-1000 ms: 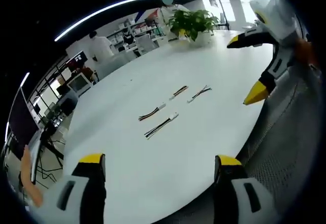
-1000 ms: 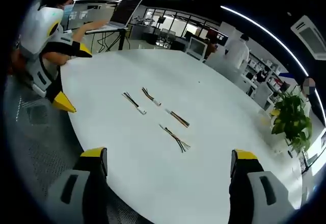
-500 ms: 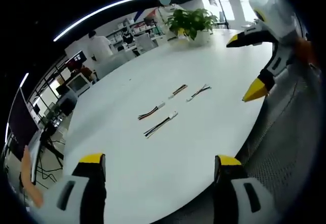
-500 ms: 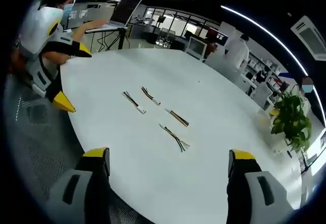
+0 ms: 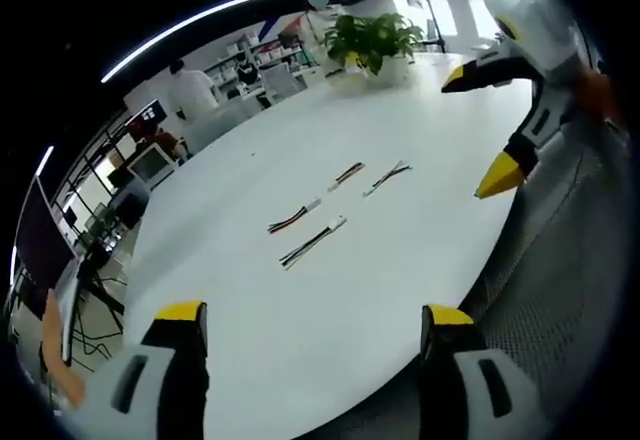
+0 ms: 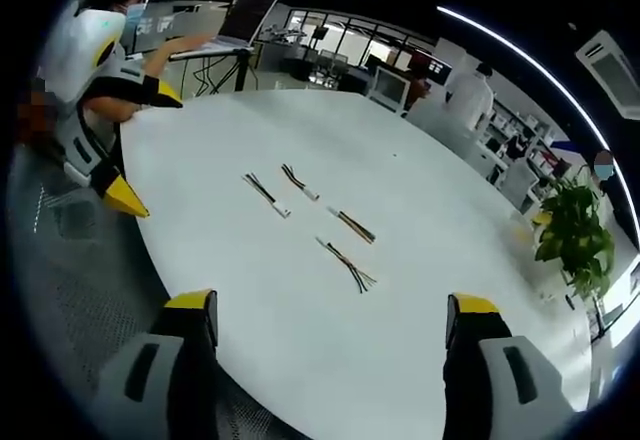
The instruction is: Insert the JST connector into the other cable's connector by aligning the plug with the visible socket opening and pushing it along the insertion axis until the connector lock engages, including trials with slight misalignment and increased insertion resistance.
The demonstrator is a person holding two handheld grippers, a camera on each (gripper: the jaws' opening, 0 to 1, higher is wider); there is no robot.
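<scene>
Both grippers hang over the near edge of the white desk [image 5: 300,330], nothing picked up yet. Left gripper [image 5: 313,325]: jaws spread wide, nothing between them. Right gripper [image 6: 330,310]: same, jaws wide apart & empty.

Four short cables lie well ahead of both, mid-desk, roughly in a row. From the left gripper: nearest is a black/white cable [image 5: 312,243] w/ a white connector end, just behind it a red/black cable [image 5: 294,219], then two more further right, a short red one [image 5: 349,173] & a thin dark one [image 5: 388,176]. From the right gripper the order flips: frayed-end cable [image 6: 344,264] nearest, then a red/yellow one [image 6: 355,227], w/ two others [image 6: 265,194] further left.

Risks from here, as judgement:
- Wrong pair. Plug vs socket ends too small to tell at this range; grabbing two that don't mate wastes the trial.
- Cables are thin & flat on a slick desk. Wide jaws closing on wire instead of housing would likely let the connector swing, so no stable insertion axis.
- Neighbours lie close together; a jaw coming down could nudge or drag the adjacent cable.
- Gripping wire far from the housing gives flex under push; w/ added resistance the plug may buckle aside before the lock clicks.
- Housing rotated in grip means key mismatch & jamming.
</scene>
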